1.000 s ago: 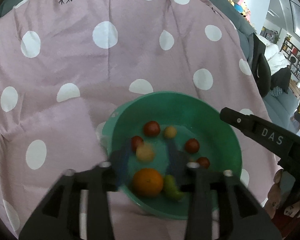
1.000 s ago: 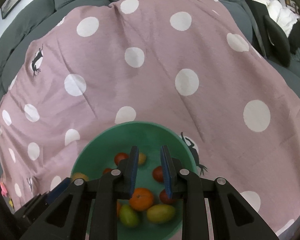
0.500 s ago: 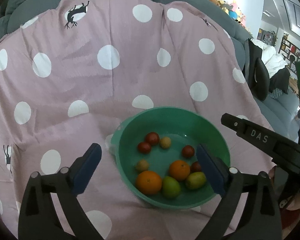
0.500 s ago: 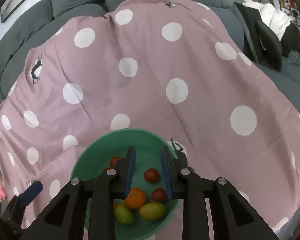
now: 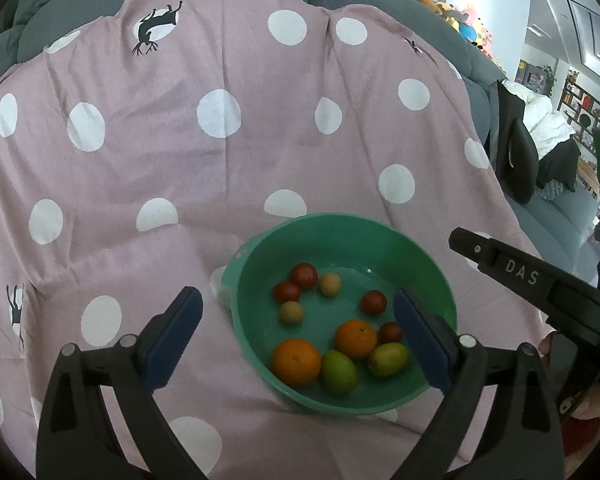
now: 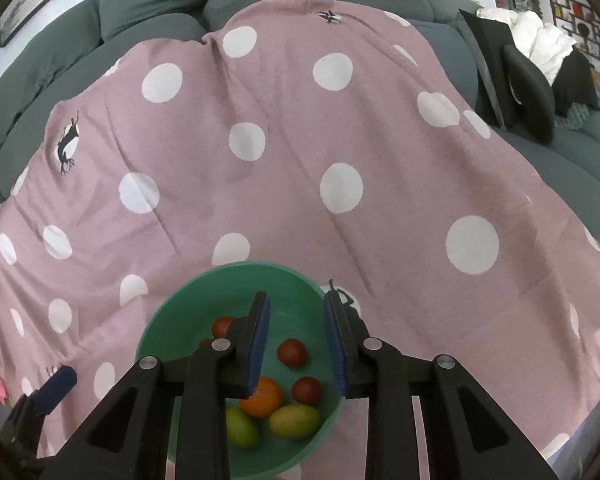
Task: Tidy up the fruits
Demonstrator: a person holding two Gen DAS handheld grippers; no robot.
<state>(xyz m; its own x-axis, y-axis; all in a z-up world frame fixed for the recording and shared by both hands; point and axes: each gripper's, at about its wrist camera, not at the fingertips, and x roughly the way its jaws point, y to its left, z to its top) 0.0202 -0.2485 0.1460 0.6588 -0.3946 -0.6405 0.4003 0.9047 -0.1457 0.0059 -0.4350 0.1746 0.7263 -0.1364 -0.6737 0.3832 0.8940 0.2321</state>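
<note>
Fruit lies gathered in a green bowl (image 5: 340, 236) on a pink dotted blanket (image 5: 220, 152) spread over a grey sofa (image 6: 148, 4). Left claw (image 5: 296, 340) hangs above the near half of the bowl with its jaws spread wide and nothing between the pads; its left finger (image 5: 172, 336) stands over bare blanket outside the rim, its right finger (image 5: 420, 340) over the bowl's right wall. Between these fingers lie two oranges (image 5: 295, 361), a green mango (image 5: 339, 372) and a yellowish mango (image 5: 388, 359); farther ahead lie red tomatoes (image 5: 304, 275) and two small tan fruits (image 5: 329, 284), none touching the claw. Right claw (image 6: 298, 346) appears at the right edge of the left view as a black bar, well apart from the left claw. In its own view its jaws stand narrow and parallel, gripping nothing; a red tomato (image 6: 292, 353) lies in the bowl below the gap between them, and an orange (image 6: 262, 398) sits partly under its left finger.
</note>
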